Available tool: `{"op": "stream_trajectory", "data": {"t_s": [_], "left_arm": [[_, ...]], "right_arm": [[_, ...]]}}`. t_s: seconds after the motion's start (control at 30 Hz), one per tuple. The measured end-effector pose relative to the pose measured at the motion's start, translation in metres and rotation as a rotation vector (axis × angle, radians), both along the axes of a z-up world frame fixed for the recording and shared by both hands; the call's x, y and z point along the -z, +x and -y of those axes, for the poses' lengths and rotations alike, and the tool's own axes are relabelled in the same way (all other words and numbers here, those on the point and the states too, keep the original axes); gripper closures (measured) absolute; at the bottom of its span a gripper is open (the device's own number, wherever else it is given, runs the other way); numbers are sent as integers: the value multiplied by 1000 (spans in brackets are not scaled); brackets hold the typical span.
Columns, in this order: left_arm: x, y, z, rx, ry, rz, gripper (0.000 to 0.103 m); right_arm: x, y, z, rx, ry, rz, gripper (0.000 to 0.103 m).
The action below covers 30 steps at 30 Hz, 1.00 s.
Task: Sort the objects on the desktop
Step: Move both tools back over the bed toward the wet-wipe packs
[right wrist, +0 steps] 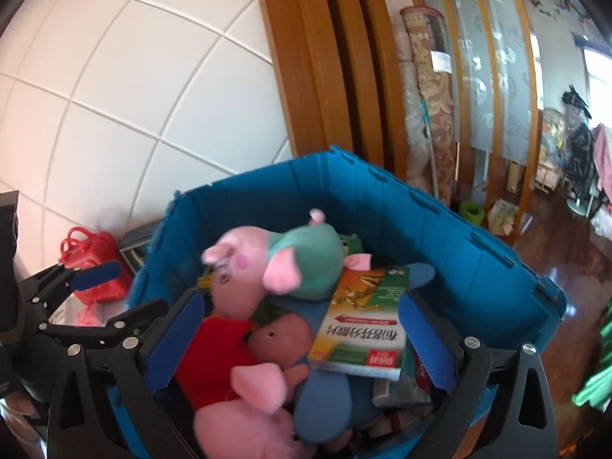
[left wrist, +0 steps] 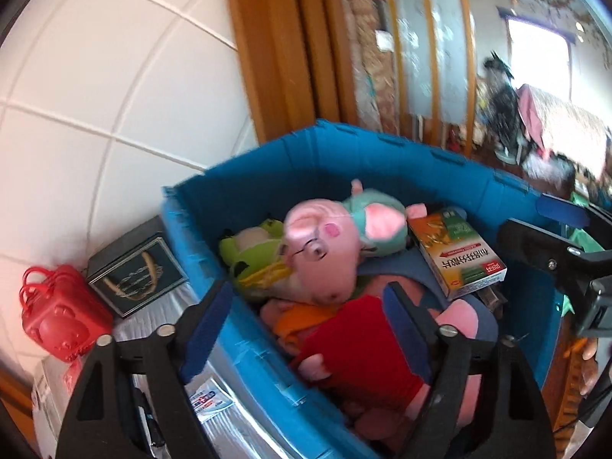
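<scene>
Desktop objects, mostly plush toys, already lie heaped in the blue crate (right wrist: pixel 459 237), which looks like the sorting bin.

The right gripper (right wrist: pixel 302 325) hangs over the heap with its jaws spread wide and nothing pressed between the pads; the medicine box (right wrist: pixel 363 329) and the red-shirted pig plush (right wrist: pixel 222 355) lie beneath the gap, untouched. That wide, empty stance over the crate reads as a drop-off, though which item it concerns cannot be told.

The left gripper (left wrist: pixel 306 325) is also well open and empty. Its left finger sits outside the crate's near wall, its right finger over the red plush, so it straddles the rim rather than reaching for anything.

On top of the pile lies a pink pig plush in a green top (left wrist: pixel 325 237), tilted head-down against a green plush (left wrist: pixel 248 256).

Only the left wrist view shows clearly what remains outside: a red toy bag (left wrist: pixel 57 313) and a dark box (left wrist: pixel 134 271) standing just beside the crate against the tiled wall, on a silvery covered desk (left wrist: pixel 153 325). These are probably still to be sorted.

The right wrist view shows more of the crate's near contents, including a blue plush (right wrist: pixel 325 401) under the medicine box, and the left gripper at its left edge.
</scene>
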<state>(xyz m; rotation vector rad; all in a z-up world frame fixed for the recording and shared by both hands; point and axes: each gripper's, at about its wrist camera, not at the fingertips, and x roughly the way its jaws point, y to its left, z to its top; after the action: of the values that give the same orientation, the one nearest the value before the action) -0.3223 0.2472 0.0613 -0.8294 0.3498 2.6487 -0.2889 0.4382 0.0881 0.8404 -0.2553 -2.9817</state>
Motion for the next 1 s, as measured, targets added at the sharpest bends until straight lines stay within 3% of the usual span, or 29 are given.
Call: {"op": "stream_trajectory", "data": {"t_s": [0.13, 0.37, 0.6, 0.73, 0.87, 1.0], "left_arm": [[-6, 23, 36, -79, 33, -79, 6], [17, 53, 129, -299, 47, -105, 6], [88, 73, 231, -581, 36, -6, 6], [138, 80, 272, -677, 41, 106, 6], [185, 89, 301, -759, 43, 214, 6], [214, 95, 309, -795, 76, 276, 6]], "right_arm": [[-14, 19, 24, -18, 26, -58, 0], [-14, 47, 93, -109, 63, -175, 0], [15, 57, 166, -275, 8, -232, 0], [32, 59, 215, -383, 23, -244, 0], [65, 50, 263, -523, 24, -175, 0], [115, 31, 296, -580, 38, -51, 0]]}}
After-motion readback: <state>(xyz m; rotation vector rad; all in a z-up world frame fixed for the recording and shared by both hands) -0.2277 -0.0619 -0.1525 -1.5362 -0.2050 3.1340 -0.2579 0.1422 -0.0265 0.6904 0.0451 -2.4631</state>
